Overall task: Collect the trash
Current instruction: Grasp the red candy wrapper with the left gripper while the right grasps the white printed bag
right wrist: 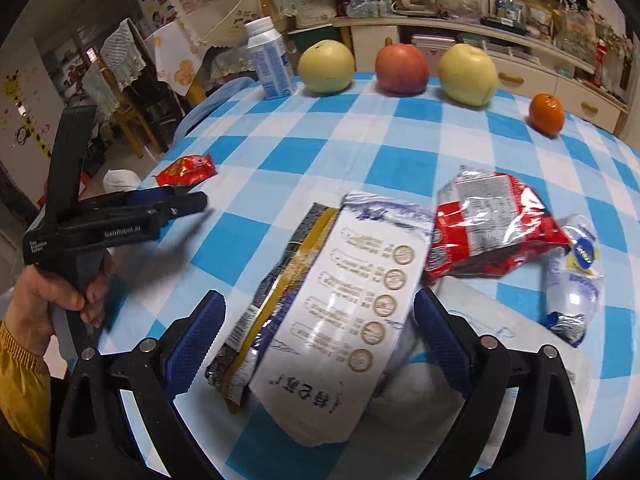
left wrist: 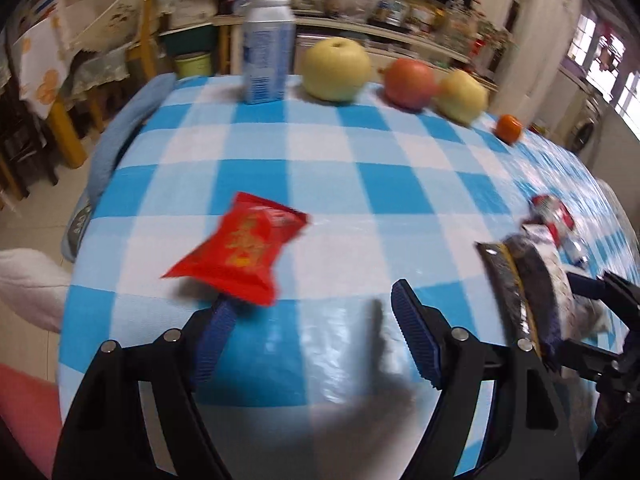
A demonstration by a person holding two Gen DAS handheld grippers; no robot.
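- We are spreading our left gripper point(left wrist: 308, 328) wide, empty, nosing toward the red snack packet point(left wrist: 240, 250) lying just ahead.
- We are straddling the white pouch point(right wrist: 340, 312) with our right gripper point(right wrist: 316, 344), pads apparently not yet pressing, lining up a grab.

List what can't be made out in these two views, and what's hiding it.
- Small red packet: print smeared by motion blur in the left wrist view; too small to read in the right.
- Left finger tip of the left hand-held gripper: covered by that packet, contact unclear.
- White pouch: its near end is hidden by the right hand-held gripper frame; pad contact unclear.
- Foil wrapper: label blurred.
- Shelf items behind the fruit: too small.
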